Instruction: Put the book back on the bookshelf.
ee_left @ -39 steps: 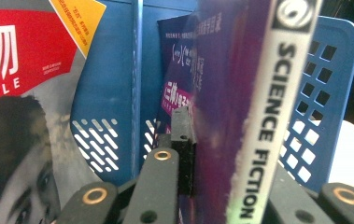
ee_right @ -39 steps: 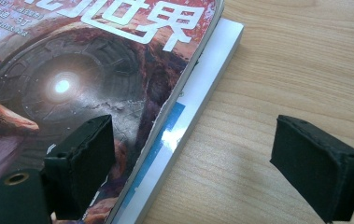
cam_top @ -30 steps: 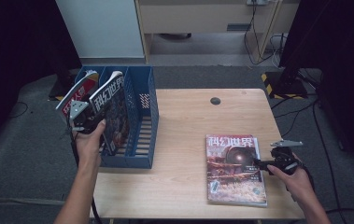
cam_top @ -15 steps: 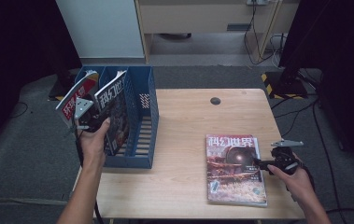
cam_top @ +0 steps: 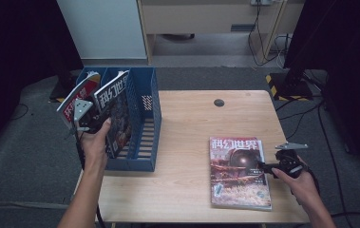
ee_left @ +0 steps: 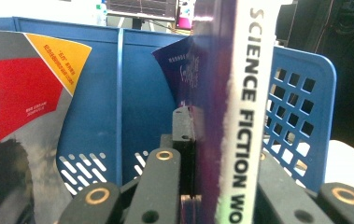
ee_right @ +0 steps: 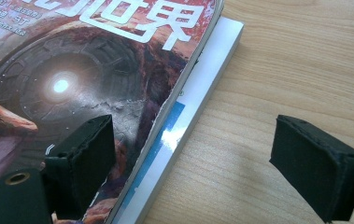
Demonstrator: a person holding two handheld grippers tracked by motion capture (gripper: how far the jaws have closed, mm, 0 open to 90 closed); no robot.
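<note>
file rack [cam_top: 146,114] at table's [cam_top: 192,128] 9 o'clock | two magazines [cam_top: 116,111] in rack | magazine stack [cam_top: 238,172] at 4 o'clock

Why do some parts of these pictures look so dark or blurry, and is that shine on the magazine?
High view: the room around the table is dim, its corners nearly black. Left gripper view: the held magazine sits so close that its spine lettering is soft, with bright screens behind. Right gripper view: a white glare patch lies on the lower magazine's edge; the near pads are slightly blurred.

Left claw [cam_top: 90,124] raised, clamped shut, right claw [cam_top: 269,166] low, jaws wide
</note>
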